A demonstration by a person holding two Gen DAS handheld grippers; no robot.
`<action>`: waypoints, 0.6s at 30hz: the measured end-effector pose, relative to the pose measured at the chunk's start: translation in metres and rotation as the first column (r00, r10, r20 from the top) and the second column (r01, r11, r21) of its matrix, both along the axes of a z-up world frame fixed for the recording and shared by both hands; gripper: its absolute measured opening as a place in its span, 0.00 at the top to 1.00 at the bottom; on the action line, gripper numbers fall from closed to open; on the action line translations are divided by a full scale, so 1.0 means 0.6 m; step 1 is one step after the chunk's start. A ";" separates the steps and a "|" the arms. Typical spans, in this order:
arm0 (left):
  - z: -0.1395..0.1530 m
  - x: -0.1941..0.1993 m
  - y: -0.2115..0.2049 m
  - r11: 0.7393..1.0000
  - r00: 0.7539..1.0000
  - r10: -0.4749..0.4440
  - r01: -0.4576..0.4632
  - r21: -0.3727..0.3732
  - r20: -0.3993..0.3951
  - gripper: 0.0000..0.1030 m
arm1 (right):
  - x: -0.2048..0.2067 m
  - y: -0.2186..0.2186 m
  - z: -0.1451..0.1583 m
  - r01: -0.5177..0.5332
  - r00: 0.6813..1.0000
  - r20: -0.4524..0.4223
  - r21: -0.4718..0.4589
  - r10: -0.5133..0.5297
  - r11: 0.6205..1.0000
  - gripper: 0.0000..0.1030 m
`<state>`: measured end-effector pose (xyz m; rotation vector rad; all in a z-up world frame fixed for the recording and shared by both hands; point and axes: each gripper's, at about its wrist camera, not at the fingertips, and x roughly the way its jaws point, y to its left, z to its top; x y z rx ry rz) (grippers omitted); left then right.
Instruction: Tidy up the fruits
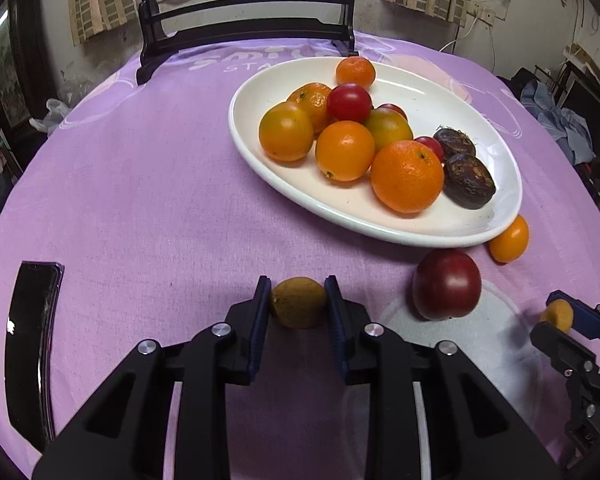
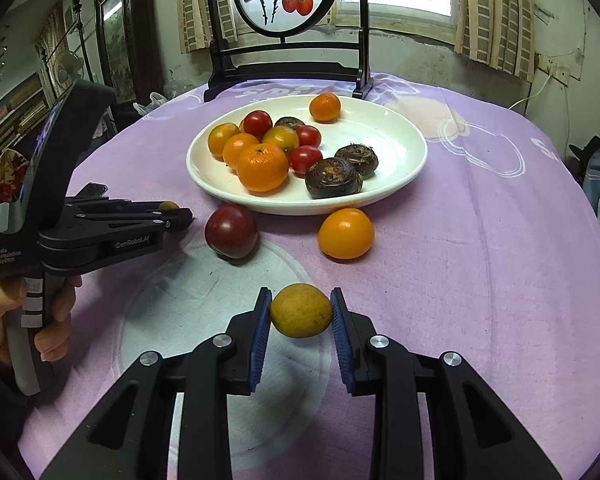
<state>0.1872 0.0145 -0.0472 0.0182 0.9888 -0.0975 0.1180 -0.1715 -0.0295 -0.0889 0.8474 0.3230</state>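
Each hand-held gripper (left [image 1: 298,300], right [image 2: 300,312]) clasps a small fruit.

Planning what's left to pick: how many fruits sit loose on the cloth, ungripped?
2: a dark red fruit and an orange fruit, both just outside the plate's near rim.

The right tool [image 2: 301,312] grips a small yellow-brown fruit [image 2: 301,311] between its blue pads [image 2: 260,340], well in front of the white plate [image 2: 396,148]. That plate holds oranges, red tomatoes and two dark brown fruits. Just before its near rim lie a dark red plum [image 2: 231,231] and a loose orange [image 2: 346,233] (both on the purple cloth [image 2: 480,260] of the table). Left of the plate, the left tool [image 2: 172,212] pinches another small fruit, mostly hidden.
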 end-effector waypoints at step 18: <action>0.134 -0.027 -0.041 0.996 0.992 -0.056 0.062 -0.057 0.109 0.74 | 0.006 -0.038 0.079 0.015 0.996 0.084 0.138 -0.027 0.990 0.70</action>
